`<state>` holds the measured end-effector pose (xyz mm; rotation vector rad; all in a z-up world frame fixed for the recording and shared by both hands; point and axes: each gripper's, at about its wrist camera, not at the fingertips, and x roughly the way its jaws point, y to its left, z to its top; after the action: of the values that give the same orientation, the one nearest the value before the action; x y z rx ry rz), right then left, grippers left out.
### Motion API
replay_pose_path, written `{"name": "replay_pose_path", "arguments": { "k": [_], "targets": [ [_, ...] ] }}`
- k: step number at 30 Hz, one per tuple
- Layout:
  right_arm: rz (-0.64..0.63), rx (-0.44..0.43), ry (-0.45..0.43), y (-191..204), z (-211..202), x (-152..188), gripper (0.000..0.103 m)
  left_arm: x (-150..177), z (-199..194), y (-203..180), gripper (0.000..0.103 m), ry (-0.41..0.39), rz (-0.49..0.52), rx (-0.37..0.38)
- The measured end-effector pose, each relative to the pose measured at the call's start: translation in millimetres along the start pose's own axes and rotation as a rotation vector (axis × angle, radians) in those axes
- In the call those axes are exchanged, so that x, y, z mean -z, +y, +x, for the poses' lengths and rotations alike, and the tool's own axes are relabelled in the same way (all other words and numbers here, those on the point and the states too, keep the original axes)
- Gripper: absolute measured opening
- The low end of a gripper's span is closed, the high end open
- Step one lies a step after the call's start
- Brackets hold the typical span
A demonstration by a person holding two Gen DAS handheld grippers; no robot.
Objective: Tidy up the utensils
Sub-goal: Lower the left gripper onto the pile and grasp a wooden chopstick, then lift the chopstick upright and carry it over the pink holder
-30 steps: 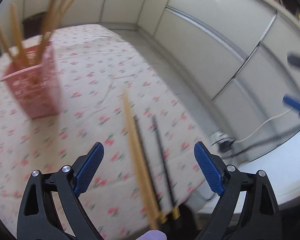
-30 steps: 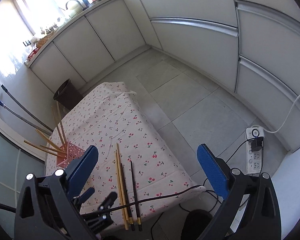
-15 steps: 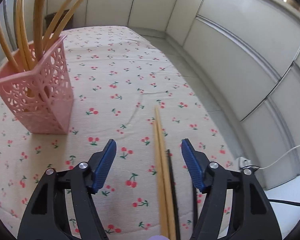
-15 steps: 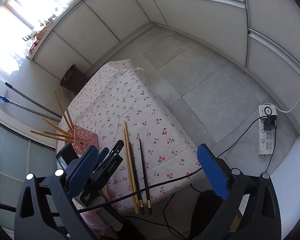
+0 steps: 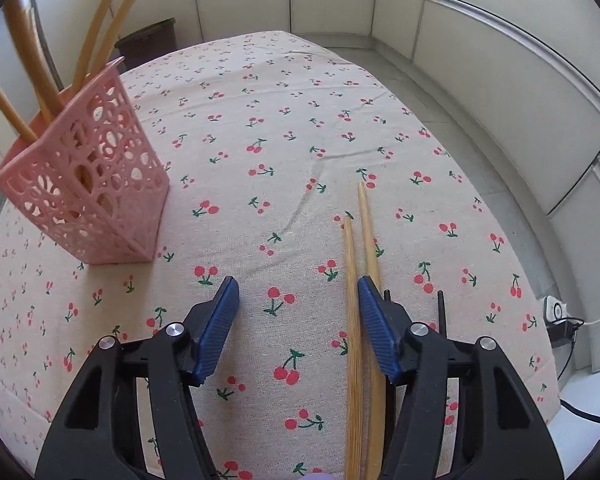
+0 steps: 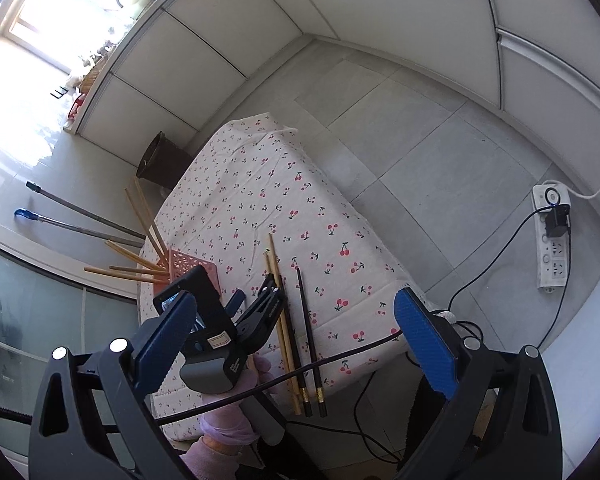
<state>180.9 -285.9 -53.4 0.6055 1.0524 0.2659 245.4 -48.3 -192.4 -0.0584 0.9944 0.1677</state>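
The left tool hangs low over the cherry-print surface, jaws partly apart and just narrowing. One of the two wooden chopsticks lies between them, seemingly not pinched. Two black chopsticks lie beside. The pink holder stands left. The right tool gapes wide, empty.

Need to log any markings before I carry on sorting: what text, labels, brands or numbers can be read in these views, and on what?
No text can be read in either view.
White sticker on the left gripper body: print too small to read.
White lettering on its grey handle: blurred, unreadable.
Power strip on the floor: markings too small to read.
Pink holder, chopsticks, cherry tablecloth: no text.
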Motion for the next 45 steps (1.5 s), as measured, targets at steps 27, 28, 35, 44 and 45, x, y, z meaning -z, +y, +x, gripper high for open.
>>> {"name": "replay_pose_path", "arguments": {
  "k": [27, 28, 35, 44, 45],
  "targets": [
    [-0.292, 0.158, 0.096, 69.5, 188.9, -34.9, 0.079, 42.0, -175.6, 101.2, 0.004, -0.293, 0.058, 0.135],
    [-0.312, 0.160, 0.104, 72.5, 198.7, -31.7, 0.077, 45.2, -184.3, 105.4, 0.004, -0.309, 0.049, 0.142],
    [-0.384, 0.260, 0.131, 72.1, 245.8, -11.0, 0.066, 47.7, -187.4, 119.2, 0.004, -0.303, -0.006, 0.195],
    [-0.259, 0.178, 0.057, 53.4, 249.0, -29.4, 0.005, 49.0, -185.0, 121.8, 0.004, -0.299, -0.020, 0.183],
    [-0.235, 0.149, 0.044, 51.5, 244.9, -33.2, 0.005, 48.4, -183.0, 122.8, 0.004, -0.294, -0.025, 0.180]
  ]
}}
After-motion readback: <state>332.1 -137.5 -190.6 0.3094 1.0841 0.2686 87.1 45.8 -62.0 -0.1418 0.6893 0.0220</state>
